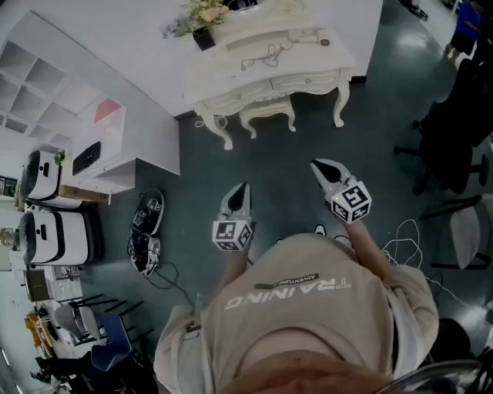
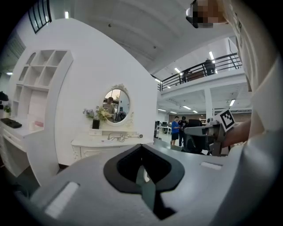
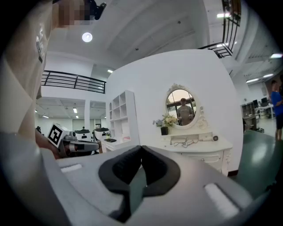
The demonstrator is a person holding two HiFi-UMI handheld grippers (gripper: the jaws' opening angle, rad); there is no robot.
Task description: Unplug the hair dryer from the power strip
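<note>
Ahead: we see open dark floor (image 1: 285,154) between the two grippers and the dressing table (image 1: 308,79); nothing stands on it.
Dressing table: its curved legs and the stool (image 1: 267,114) pushed under it fill the low space. On the top are flowers (image 1: 199,15) and a loose cable (image 1: 266,55).
Left side: a white shelf unit (image 1: 100,146) stands near, and a black device (image 1: 146,219) with a cord lies on the floor beside it.
Right side: dark chairs (image 1: 454,138) and white cables (image 1: 404,238) on the floor narrow the way.
Between grippers: the left gripper (image 1: 245,186) and right gripper (image 1: 316,164) are apart, with free floor between them. We see both pairs of jaws closed together, with nothing in them.
</note>
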